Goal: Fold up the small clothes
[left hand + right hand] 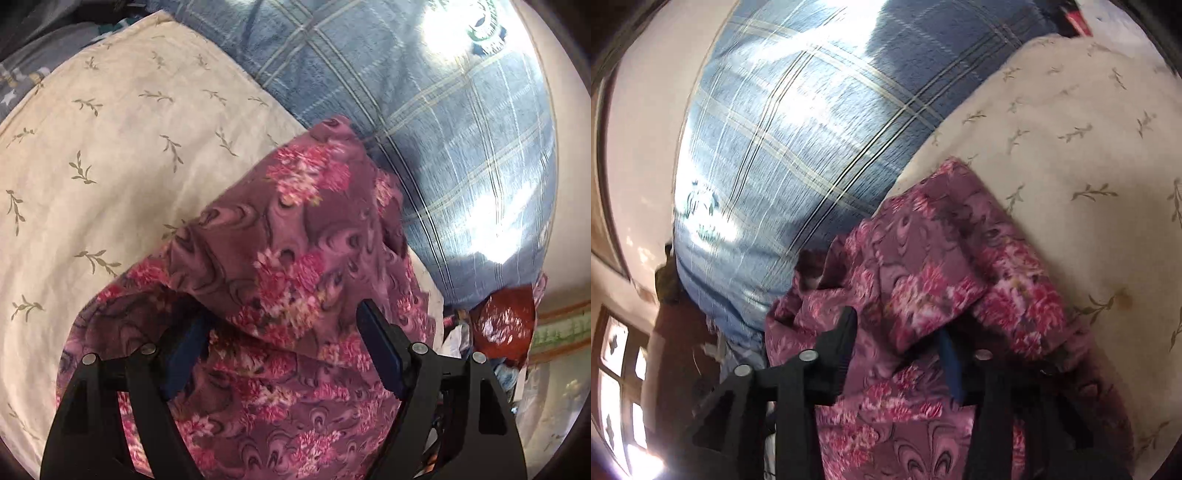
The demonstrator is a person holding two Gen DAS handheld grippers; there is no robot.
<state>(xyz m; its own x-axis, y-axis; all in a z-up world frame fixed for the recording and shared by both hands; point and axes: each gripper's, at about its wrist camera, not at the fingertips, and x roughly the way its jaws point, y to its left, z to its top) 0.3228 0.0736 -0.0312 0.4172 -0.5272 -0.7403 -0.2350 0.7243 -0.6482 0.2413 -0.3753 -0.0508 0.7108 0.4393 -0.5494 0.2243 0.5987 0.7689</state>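
Note:
A purple garment with pink flowers (288,258) lies rumpled on a cream sheet with leaf sprigs (92,155). My left gripper (280,332) is open, its jaws wide apart over the cloth; a fold of the garment drapes over the left finger. In the right wrist view the same garment (923,280) fills the lower middle. My right gripper (897,332) is open too, with cloth lying between the fingers and a fold covering the tip of the right finger.
A blue plaid blanket (424,110) lies beside the cream sheet, lit by bright sun; it also shows in the right wrist view (798,129). A shiny red-brown wrapper (506,321) sits at the bed's edge. A window (620,376) is at lower left.

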